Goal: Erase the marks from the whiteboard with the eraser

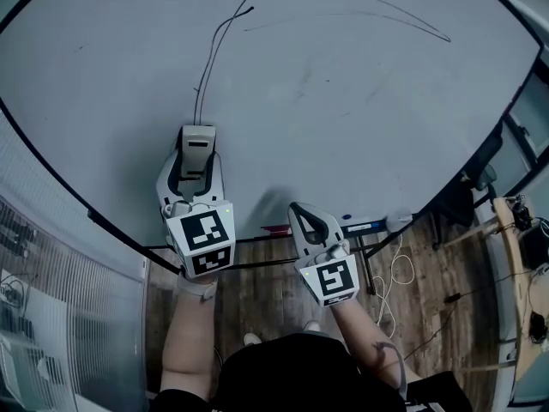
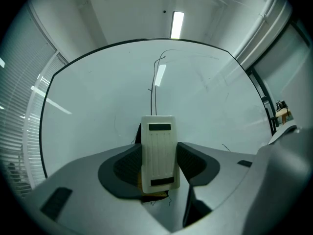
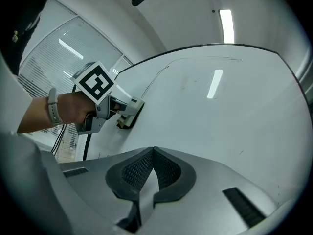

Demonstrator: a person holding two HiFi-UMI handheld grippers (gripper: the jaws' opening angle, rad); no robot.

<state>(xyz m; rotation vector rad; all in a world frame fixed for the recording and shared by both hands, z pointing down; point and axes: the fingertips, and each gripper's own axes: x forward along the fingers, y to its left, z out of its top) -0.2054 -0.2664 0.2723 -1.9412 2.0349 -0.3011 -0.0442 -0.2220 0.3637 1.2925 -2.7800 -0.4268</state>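
Left gripper (image 2: 159, 153): jaws closed onto the sides of the white eraser (image 1: 198, 144), which stands lengthwise between them with its back facing the camera. In the right gripper view the eraser's pad looks to be against the whiteboard (image 1: 369, 127).

Eraser position: lower left of centre in the head view, at the lower end of the dark line (image 1: 206, 67).

The line climbs from the eraser's top edge towards the upper middle of the board. It then arcs (image 1: 369, 3) across to the upper right, with a fainter stroke under it.

Right gripper (image 3: 152, 153): jaws pressed together with nothing between them. It hangs low in the head view, by the board's bottom edge.

Step in hand, as judged: wiping, with most of the line not yet erased.

Next move, as judged: push the eraser up along the line with the pad flat, then follow the arc rightwards. You will likely need a long reach.
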